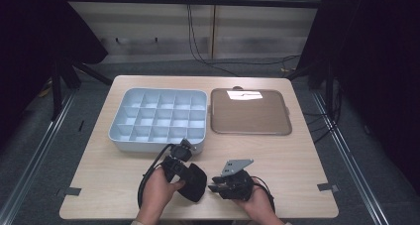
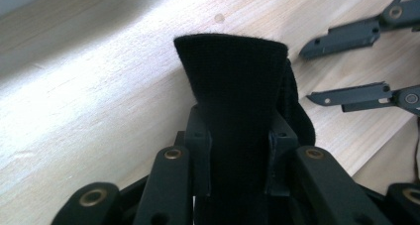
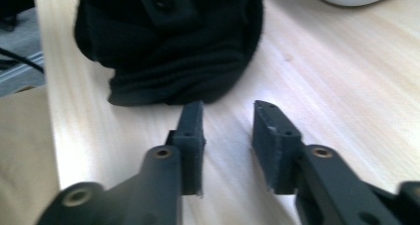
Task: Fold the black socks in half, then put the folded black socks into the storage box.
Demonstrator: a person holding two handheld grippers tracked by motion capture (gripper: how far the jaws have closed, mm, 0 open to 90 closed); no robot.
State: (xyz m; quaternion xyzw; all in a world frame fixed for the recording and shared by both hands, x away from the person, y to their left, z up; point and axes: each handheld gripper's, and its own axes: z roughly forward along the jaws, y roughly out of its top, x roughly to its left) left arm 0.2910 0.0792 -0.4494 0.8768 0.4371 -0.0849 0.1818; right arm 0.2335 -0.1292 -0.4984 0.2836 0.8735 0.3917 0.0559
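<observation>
A folded black cloth lies on the wooden table near the front edge, between the two hands. My left gripper is shut on it: in the left gripper view the cloth stands up between the pads and sticks out past them. My right gripper points left at the cloth from a short way off. In the right gripper view its jaws stand open with bare table between them, and the cloth lies just beyond the tips. The left gripper view also shows the right gripper open at the upper right.
A pale blue-grey box with several compartments sits behind the left hand, close to the gripper's back end. A flat brown tray lies to its right, with a white patch at its far edge. The table's front edge runs just below both hands.
</observation>
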